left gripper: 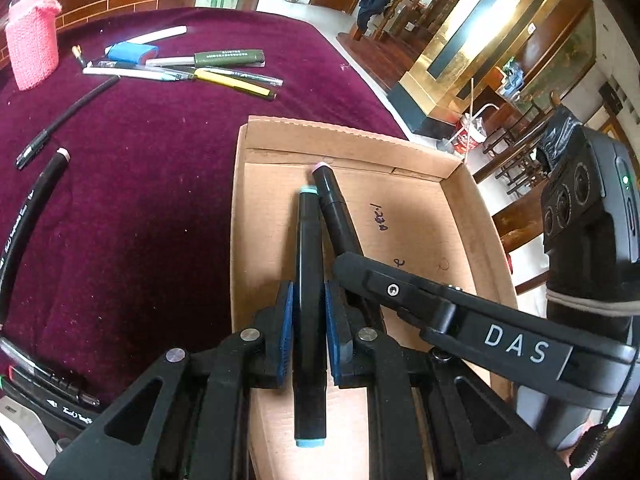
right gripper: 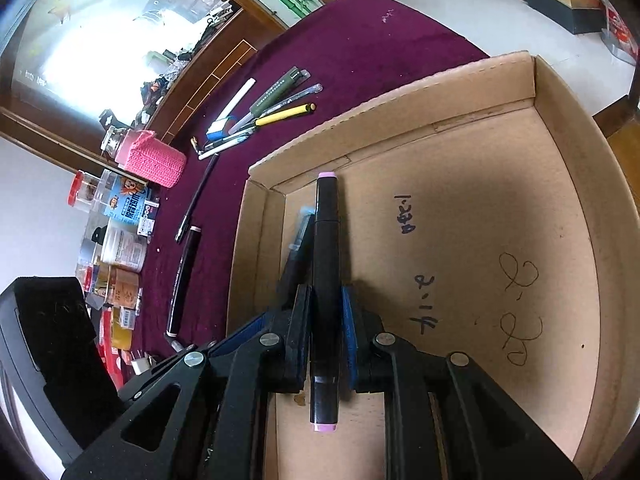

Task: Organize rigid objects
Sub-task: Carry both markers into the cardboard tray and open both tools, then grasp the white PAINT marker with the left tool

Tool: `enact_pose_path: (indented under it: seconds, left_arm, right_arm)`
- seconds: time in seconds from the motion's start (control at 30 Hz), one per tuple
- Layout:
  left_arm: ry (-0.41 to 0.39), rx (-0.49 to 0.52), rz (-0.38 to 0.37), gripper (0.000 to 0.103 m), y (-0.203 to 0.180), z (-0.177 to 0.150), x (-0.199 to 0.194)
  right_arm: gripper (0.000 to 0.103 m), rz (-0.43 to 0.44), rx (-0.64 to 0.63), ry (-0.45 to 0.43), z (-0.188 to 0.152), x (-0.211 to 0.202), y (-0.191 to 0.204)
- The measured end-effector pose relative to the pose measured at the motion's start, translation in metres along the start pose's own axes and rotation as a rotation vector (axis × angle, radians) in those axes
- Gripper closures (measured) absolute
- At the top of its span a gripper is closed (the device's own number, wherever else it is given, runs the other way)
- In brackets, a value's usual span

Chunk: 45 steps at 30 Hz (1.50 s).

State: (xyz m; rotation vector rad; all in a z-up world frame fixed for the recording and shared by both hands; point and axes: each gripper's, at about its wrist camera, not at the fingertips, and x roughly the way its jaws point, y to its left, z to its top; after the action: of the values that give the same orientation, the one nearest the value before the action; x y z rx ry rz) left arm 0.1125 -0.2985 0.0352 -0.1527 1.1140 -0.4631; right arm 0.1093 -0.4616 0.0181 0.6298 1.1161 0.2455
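Over the shallow brown cardboard tray (right gripper: 560, 128), left gripper (left gripper: 310, 320) clamps the blue-capped black marker (left gripper: 309, 280), right gripper (right gripper: 326, 320) clamps the pink-capped black marker (right gripper: 326, 280); crowded together, releasing could knock them askew.

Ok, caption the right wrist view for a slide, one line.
Right gripper clamps a pink-capped black marker over the cardboard box, beside the blue-capped marker.

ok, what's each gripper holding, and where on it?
Left gripper: blue-capped marker, lower barrel. Right gripper: pink-capped marker, lower barrel.
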Motion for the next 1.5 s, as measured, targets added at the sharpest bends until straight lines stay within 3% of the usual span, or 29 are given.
enact_pose_path:
  seconds: [0.13, 0.27, 0.37, 0.43, 0.57, 0.67, 0.83, 0.93, 1.13, 1.33, 1.5]
  left_arm:
    - [0.014, 0.002, -0.012, 0.09, -0.001, 0.0, 0.001]
    - [0.014, 0.004, -0.035, 0.074, -0.002, -0.005, -0.007]
    - [-0.022, 0.029, -0.053, 0.07, -0.005, -0.014, -0.022]
    - [-0.052, 0.064, -0.055, 0.07, -0.006, -0.022, -0.036]
    - [-0.131, 0.146, -0.023, 0.07, 0.006, -0.05, -0.077]
    - [-0.192, 0.15, 0.011, 0.07, 0.032, -0.068, -0.109]
    - [-0.274, 0.111, 0.06, 0.065, 0.088, -0.095, -0.155]
    - [-0.325, 0.066, 0.102, 0.054, 0.123, -0.112, -0.179]
    - [-0.39, -0.037, 0.191, 0.053, 0.196, -0.137, -0.2]
    - [-0.412, -0.131, 0.189, 0.053, 0.246, -0.144, -0.203]
    - [-0.4, -0.235, 0.126, 0.053, 0.271, -0.149, -0.204]
  right_arm:
    - [0.087, -0.004, 0.004, 0.003, 0.0, -0.001, 0.002]
    - [0.084, 0.006, 0.008, -0.028, -0.004, -0.015, 0.003]
    - [0.081, -0.011, 0.011, -0.108, -0.014, -0.035, 0.007]
    - [0.081, 0.025, -0.004, -0.181, -0.028, -0.053, 0.018]
    - [0.073, 0.076, -0.128, -0.303, -0.07, -0.073, 0.052]
    - [0.073, 0.141, -0.19, -0.298, -0.094, -0.067, 0.075]
    - [0.073, 0.158, -0.33, -0.275, -0.129, -0.047, 0.123]
    - [0.073, 0.15, -0.4, -0.232, -0.149, -0.028, 0.147]
    - [0.073, 0.111, -0.467, -0.139, -0.176, 0.01, 0.176]
    - [0.073, 0.082, -0.475, -0.137, -0.185, 0.025, 0.188]
    - [0.073, 0.074, -0.496, -0.172, -0.192, 0.03, 0.188]
